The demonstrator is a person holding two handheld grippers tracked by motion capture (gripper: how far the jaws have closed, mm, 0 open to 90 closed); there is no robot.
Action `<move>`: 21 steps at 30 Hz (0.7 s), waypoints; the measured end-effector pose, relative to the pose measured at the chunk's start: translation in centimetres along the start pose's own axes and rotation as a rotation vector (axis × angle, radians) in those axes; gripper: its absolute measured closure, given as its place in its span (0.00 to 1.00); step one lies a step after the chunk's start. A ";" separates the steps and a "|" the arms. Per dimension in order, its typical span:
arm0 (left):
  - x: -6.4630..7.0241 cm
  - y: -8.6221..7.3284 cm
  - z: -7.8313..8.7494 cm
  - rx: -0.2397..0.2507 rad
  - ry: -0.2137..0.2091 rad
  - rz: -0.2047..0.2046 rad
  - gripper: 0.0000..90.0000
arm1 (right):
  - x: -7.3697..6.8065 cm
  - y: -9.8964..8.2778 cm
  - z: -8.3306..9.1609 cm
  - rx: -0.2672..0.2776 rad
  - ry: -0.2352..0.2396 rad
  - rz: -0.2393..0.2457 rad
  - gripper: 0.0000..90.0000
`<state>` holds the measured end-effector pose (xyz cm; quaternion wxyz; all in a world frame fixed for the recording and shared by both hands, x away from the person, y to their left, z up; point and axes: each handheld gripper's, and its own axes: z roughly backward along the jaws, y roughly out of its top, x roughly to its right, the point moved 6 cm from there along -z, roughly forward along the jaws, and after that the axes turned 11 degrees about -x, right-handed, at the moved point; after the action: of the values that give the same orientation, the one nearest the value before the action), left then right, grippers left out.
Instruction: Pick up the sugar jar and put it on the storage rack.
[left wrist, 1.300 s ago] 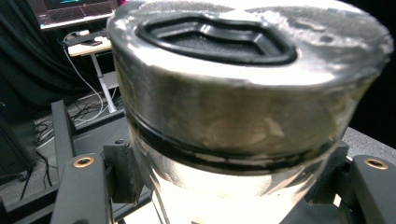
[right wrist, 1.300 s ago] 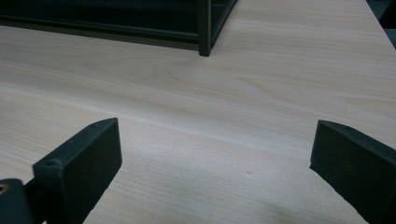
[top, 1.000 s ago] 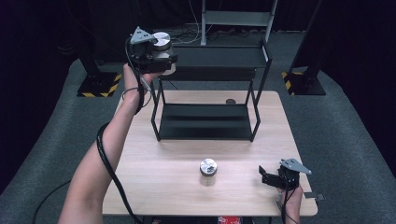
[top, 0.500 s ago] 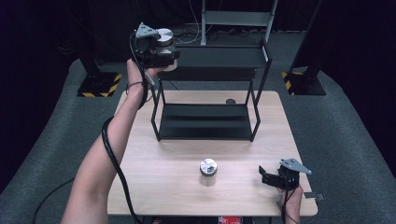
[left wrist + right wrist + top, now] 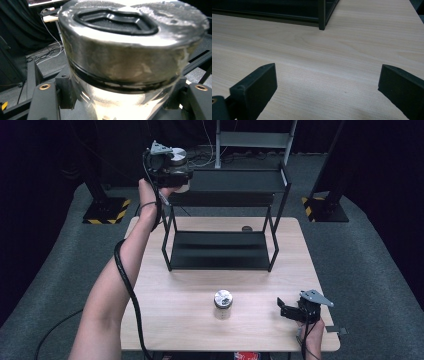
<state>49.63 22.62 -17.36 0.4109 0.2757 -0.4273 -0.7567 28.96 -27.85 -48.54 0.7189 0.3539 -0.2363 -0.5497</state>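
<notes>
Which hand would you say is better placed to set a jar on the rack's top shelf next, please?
Left. The left tool is shut on a jar, held beside the top shelf of the rack. The right tool rests open near the table's front edge, empty, with the other jar standing apart from it.

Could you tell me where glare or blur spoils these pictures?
Left gripper view: the held jar is close and soft, its glass body glaring white. High view: dark surroundings, evenly lit table. Right gripper view: wood sharp, near jaws slightly soft.
</notes>
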 end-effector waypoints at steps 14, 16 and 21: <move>0.8 1.5 -1.2 -0.012 0.012 -0.009 0.34 | 0.0 0.0 0.0 0.002 0.000 0.002 0.01; 0.9 1.7 -1.5 -0.017 0.016 -0.013 0.34 | 0.0 0.0 0.0 0.002 0.000 0.002 0.01; 1.1 2.1 -2.2 -0.037 0.022 -0.020 0.34 | 0.0 0.0 0.0 0.003 0.000 0.001 0.01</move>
<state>51.52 20.12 -16.67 0.4132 0.2806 -0.4058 -0.7654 28.90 -27.85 -48.55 0.7188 0.3548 -0.2373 -0.5488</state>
